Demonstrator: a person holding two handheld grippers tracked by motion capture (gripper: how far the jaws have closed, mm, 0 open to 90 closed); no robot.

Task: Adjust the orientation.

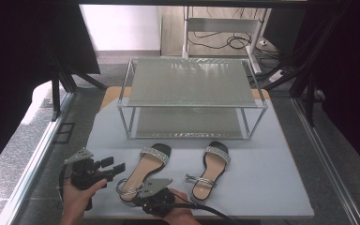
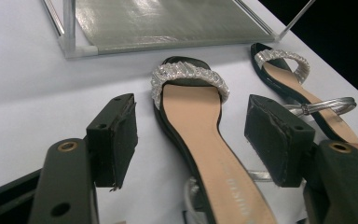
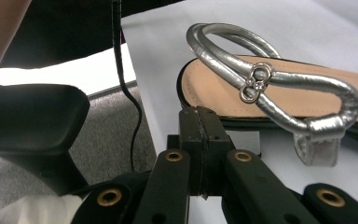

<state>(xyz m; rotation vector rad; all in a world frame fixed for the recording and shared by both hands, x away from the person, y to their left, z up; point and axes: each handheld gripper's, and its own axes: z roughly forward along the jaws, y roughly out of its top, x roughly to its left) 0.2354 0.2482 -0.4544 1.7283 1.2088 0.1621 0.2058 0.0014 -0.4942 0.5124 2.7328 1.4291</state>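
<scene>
Overhead first: a grey bench [image 1: 272, 187] carries a two-tier wire shoe rack [image 1: 192, 101] toward 12 o'clock, both tiers bare. Just in front of the rack lie two sandals, toes toward it. Left sandal [image 1: 147, 169] and right sandal [image 1: 212, 169] sit side by side, apart, each with a sparkly silver band over the toe and a silver heel strap. Left claw [image 1: 114, 167] is held in the person's left hand [image 1: 77, 197] at about 8 o'clock, off the bench's left edge, its jaws spread and pointing toward 3 o'clock at the left sandal. Right claw [image 1: 143, 194] sits at 6 o'clock, at the heel of the left sandal, in the right hand [image 1: 180, 216]; jaw state can't be read from here.

Left claw view: jaws wide apart, nothing between the pads. Left sandal [image 2: 200, 130] runs up the middle between them, resting on the bench; the right sandal [image 2: 298, 88] lies at 2 o'clock, the rack's lower corner [image 2: 79, 49] at 11 o'clock.

Right claw view: jaws pressed together, nothing seen between them. Just beyond the tips, a sandal heel [image 3: 270, 100] with its looped silver strap [image 3: 261, 79] and small ring buckle, at 1 o'clock. A black cable [image 3: 130, 88] trails down at 11 o'clock.
</scene>
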